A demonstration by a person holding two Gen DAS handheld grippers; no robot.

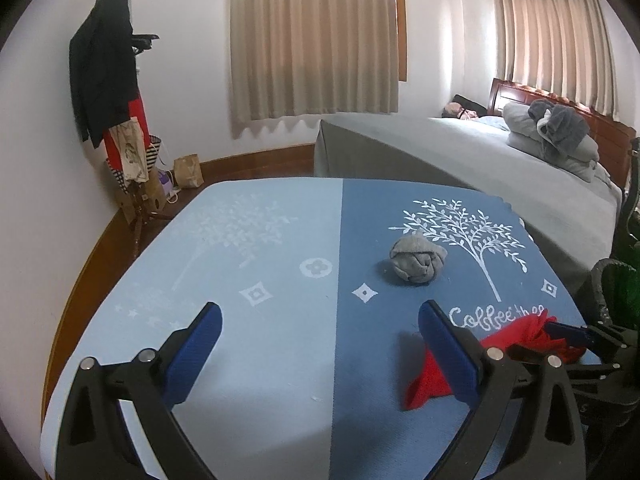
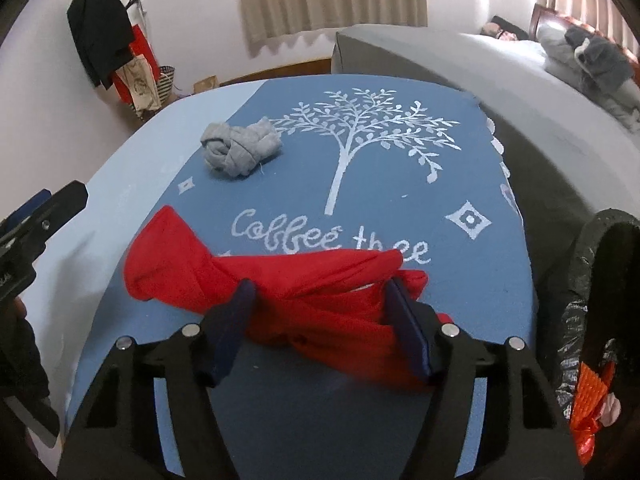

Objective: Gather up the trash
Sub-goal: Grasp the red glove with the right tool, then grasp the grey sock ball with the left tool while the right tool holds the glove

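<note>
A red cloth (image 2: 304, 284) lies bunched on the blue tablecloth (image 2: 460, 168). My right gripper (image 2: 320, 300) has its two blue fingers on either side of the cloth's thick part, closed against it. The same cloth shows in the left wrist view (image 1: 516, 340), with the right gripper on it at the right edge. A knotted grey cloth ball (image 2: 240, 150) sits farther back, also seen in the left wrist view (image 1: 416, 260). My left gripper (image 1: 320, 328) is wide open and empty above the table, to the left of the red cloth.
A bin lined with a black bag (image 2: 592, 308) stands at the table's right edge, with orange wrapping (image 2: 592, 392) inside. A grey bed (image 1: 460, 152) lies beyond the table. A coat stand (image 1: 108, 80) with bags is at the left wall.
</note>
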